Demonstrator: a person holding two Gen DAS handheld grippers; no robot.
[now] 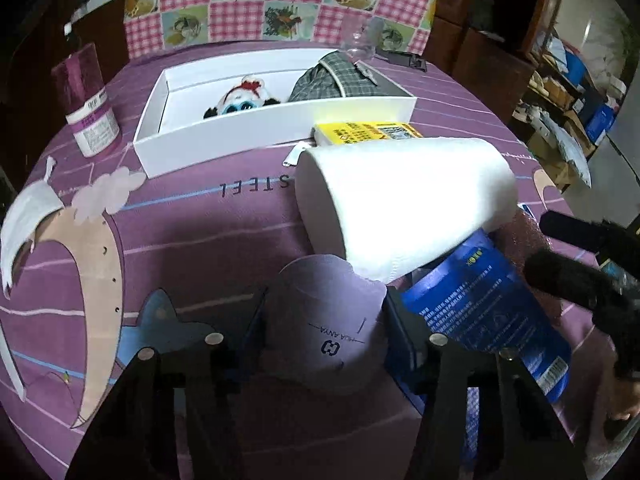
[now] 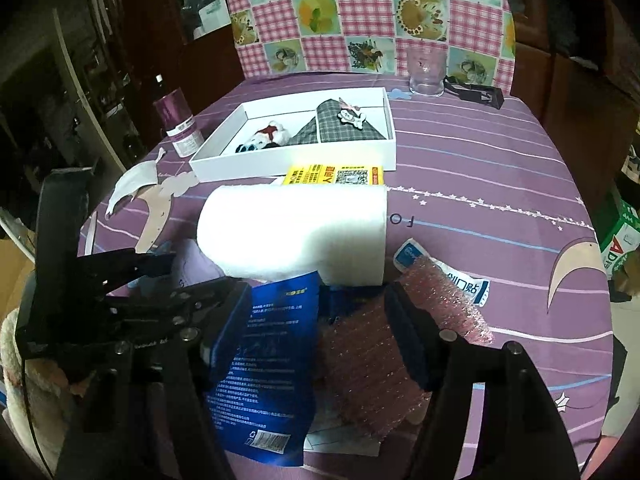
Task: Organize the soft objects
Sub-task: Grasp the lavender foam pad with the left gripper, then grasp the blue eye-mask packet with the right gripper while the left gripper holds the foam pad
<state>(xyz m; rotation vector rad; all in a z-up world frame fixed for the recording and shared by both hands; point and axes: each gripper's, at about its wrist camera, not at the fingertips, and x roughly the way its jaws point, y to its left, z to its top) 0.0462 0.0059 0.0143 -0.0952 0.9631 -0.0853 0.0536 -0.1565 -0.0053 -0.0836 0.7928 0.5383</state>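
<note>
Where the left wrist camera looks down, the left gripper (image 1: 326, 332) straddles a lilac pouch (image 1: 328, 320) on the purple tablecloth (image 1: 180, 220); whether its fingers press it I cannot tell. Just beyond lies a white tissue roll (image 1: 404, 204), a white box (image 1: 224, 136) behind.

From the right wrist, the right gripper (image 2: 316, 316) stands open around a blue packet (image 2: 264, 364) and pink bubble wrap (image 2: 368, 360).

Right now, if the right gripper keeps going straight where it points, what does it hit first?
Probably the pink bubble-wrap sheet, already between the right gripper's fingers, beside the blue packet. The paper roll lies beyond.
</note>
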